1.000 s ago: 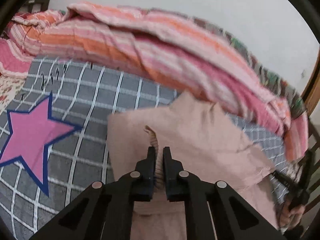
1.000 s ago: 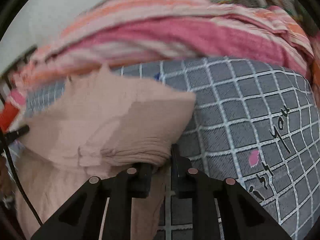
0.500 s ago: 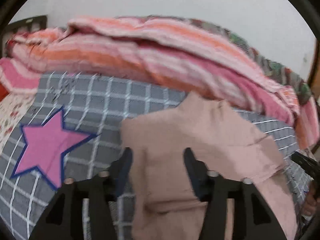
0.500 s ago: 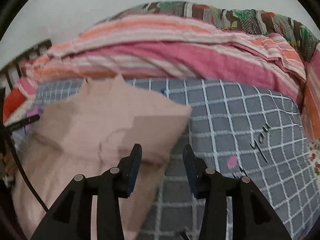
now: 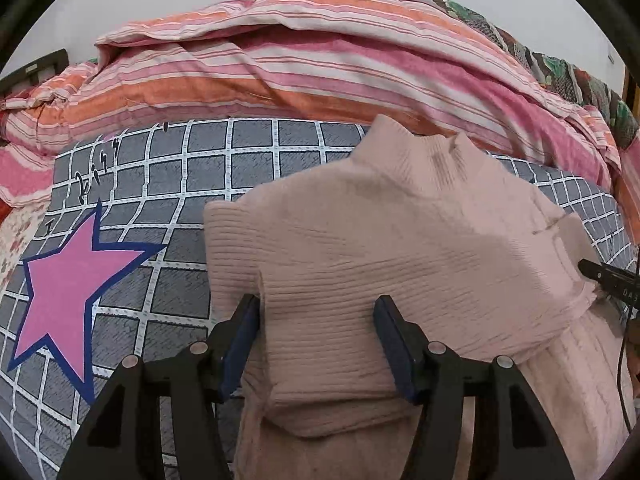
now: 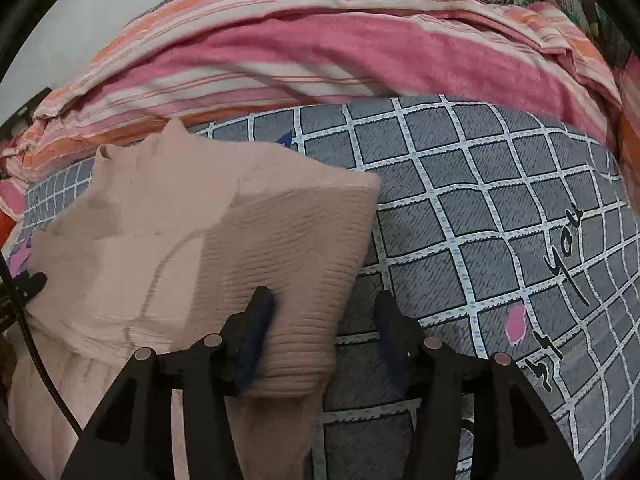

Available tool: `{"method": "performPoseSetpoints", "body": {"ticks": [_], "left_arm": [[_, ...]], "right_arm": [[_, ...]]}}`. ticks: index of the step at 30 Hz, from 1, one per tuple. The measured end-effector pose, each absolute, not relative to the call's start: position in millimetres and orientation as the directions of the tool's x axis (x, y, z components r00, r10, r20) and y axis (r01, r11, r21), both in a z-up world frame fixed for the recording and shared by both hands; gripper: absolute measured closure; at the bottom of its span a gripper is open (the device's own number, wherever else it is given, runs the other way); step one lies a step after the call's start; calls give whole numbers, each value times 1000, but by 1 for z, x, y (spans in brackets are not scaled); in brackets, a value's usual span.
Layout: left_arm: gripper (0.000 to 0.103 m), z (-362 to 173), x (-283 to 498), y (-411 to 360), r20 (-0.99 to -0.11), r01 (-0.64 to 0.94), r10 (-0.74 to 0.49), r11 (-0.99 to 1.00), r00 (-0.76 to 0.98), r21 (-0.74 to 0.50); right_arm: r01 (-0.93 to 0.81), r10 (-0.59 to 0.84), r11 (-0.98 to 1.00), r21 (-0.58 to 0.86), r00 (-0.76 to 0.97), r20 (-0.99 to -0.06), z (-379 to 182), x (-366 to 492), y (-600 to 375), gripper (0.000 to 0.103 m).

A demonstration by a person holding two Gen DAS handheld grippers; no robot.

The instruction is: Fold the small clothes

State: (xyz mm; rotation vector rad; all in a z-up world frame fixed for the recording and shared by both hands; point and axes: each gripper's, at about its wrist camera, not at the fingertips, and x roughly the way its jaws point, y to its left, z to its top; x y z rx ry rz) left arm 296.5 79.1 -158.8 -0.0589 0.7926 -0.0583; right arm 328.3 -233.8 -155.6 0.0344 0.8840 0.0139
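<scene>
A pink ribbed sweater (image 5: 400, 240) lies partly folded on the grey checked bedsheet (image 5: 180, 184), in front of the striped blanket (image 5: 320, 64). The left tongs (image 5: 316, 316) are spread and opening, with the folded knit between the fingers but not pinched. The right tongs (image 6: 324, 312) are also opening; the sweater's folded edge sits between them, beside the left finger (image 6: 256, 320), not squeezed.

Both grippers release the pink sweater (image 5: 400, 248): the left gripper (image 5: 316, 316) and right gripper (image 6: 324, 308) now stand with jaws opening, and the folded sleeves lie flat.
</scene>
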Motion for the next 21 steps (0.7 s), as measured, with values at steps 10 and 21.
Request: {"method": "performPoseSetpoints", "body": {"ticks": [10,21], "left_arm": [[44,-161,300,79,-720,24,-70,997,690,-74],[44,-161,302,80,-723,28,-71,997,687,-71]], "right_arm": [[-3,32,999,39,633,-774,-156,332,-237,52],[-21,42,999,37,626,-779,-155,335,-236,50]]}}
